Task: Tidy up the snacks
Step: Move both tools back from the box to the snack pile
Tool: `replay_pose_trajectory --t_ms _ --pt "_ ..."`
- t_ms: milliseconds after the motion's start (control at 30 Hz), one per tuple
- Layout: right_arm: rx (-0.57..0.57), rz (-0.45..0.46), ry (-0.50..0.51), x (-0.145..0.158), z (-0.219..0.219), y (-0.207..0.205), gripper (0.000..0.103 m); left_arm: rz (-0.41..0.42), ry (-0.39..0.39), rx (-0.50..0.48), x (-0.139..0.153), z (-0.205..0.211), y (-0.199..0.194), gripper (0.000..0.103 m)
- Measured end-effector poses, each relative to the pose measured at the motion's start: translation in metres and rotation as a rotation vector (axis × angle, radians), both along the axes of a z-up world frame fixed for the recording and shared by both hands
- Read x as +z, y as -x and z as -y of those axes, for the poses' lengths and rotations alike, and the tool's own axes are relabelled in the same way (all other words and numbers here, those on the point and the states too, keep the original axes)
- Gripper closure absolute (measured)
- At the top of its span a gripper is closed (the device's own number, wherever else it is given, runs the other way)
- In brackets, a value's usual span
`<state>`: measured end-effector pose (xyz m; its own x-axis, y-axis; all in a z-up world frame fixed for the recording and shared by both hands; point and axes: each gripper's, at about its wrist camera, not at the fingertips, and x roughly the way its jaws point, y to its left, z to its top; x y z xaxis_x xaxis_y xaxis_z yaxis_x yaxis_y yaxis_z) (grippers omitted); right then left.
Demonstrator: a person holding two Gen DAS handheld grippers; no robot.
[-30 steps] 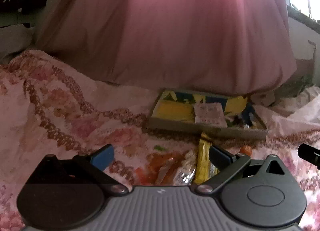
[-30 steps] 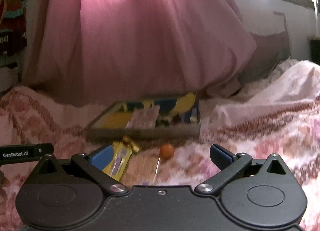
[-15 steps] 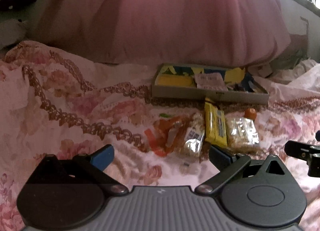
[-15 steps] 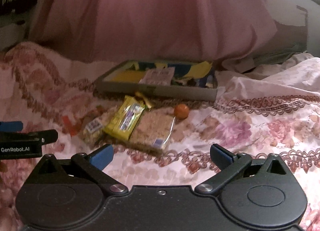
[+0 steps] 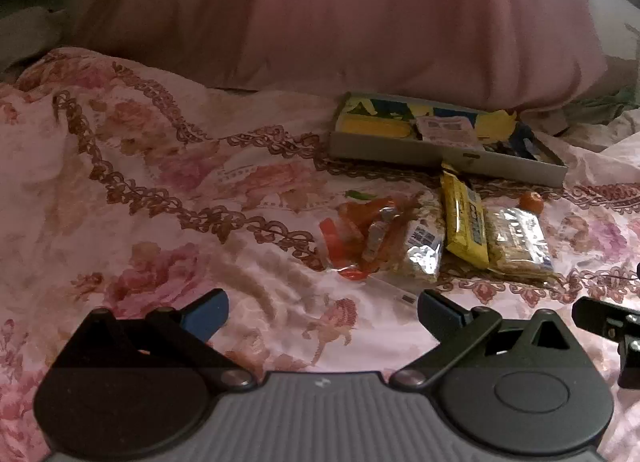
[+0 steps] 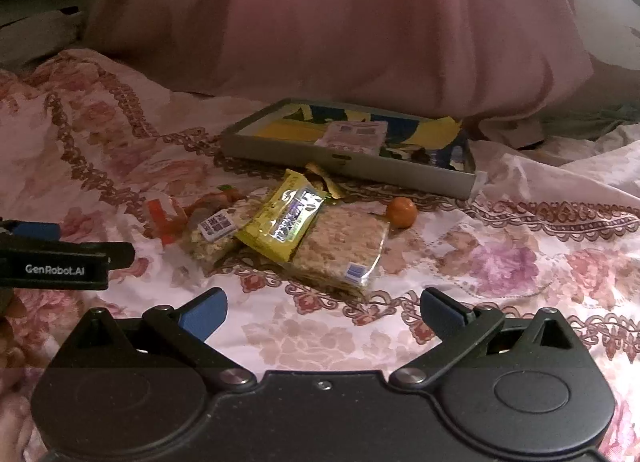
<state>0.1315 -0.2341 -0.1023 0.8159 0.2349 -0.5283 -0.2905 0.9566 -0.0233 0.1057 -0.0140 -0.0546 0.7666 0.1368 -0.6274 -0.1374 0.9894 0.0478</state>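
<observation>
On the floral bedspread (image 6: 500, 262), a yellow snack bar (image 6: 286, 218) lies across two clear cereal-bar packets (image 6: 340, 250), long axis running near-to-far toward the shallow box (image 6: 352, 160). Left tongs (image 5: 322, 312) and right tongs (image 6: 322, 312) hover wide open, empty, near the pile.

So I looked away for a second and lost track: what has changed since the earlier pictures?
Both grippers have pulled back and tilted down, so the snack pile now shows in full. The left gripper and right gripper are open and empty; nothing was grabbed or released. The yellow bar, the small orange ball and the tray lie where they did.
</observation>
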Motion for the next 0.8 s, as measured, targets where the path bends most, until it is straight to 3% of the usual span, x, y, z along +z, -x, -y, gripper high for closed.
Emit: replay_pose_trajectory --t_ms 400,800 --pt "0.021 -0.007 -0.004 -0.003 -0.006 -0.004 0.001 0.009 -0.020 0.072 0.001 -0.012 -0.016 0.000" --pt "0.059 -0.008 0.016 -0.005 -0.013 -0.009 0.001 0.010 0.011 0.152 0.000 -0.032 -0.027 0.000"
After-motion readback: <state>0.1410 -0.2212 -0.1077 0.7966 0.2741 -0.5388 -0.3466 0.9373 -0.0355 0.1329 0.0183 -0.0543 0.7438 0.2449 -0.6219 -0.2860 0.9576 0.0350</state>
